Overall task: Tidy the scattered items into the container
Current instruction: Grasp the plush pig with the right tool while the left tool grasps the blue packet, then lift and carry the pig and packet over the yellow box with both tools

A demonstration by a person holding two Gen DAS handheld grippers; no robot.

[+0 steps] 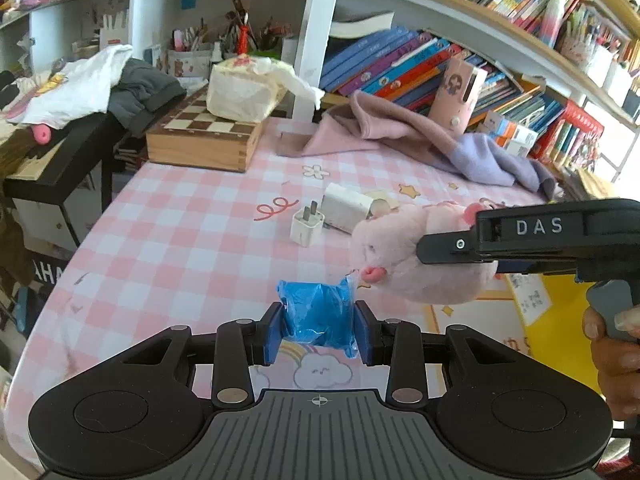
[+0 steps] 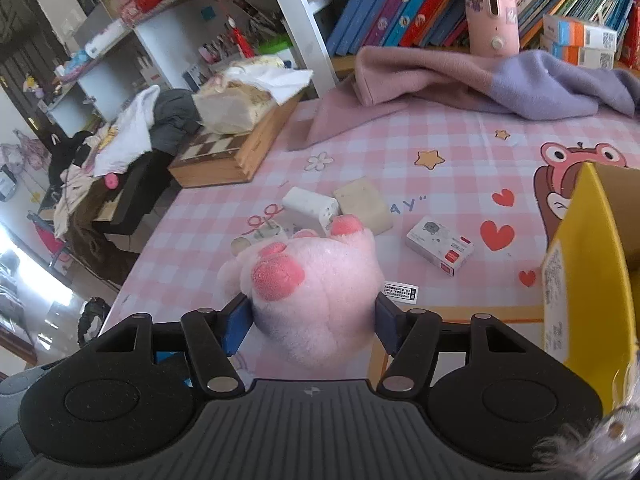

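Left wrist view: my left claw [image 1: 319,330] clamped on crumpled blue plastic bag [image 1: 318,314], held above pink checked surface [image 1: 180,232]. My right claw [image 2: 314,314] clamped on pink plush toy [image 2: 316,280], lifted off surface. Beyond plush: white charger plug [image 1: 306,224], white power adapter [image 2: 310,206], beige block [image 2: 364,202], small white box [image 2: 440,248] scattered. Yellow container [image 2: 588,264] near right edge.

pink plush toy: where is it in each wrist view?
Left wrist: pink plush toy right of centre, clamped in the right gripper.
Right wrist: bottom centre, filling the gap between the fingers, pink paw pads up.
Shared landmark: chessboard box.
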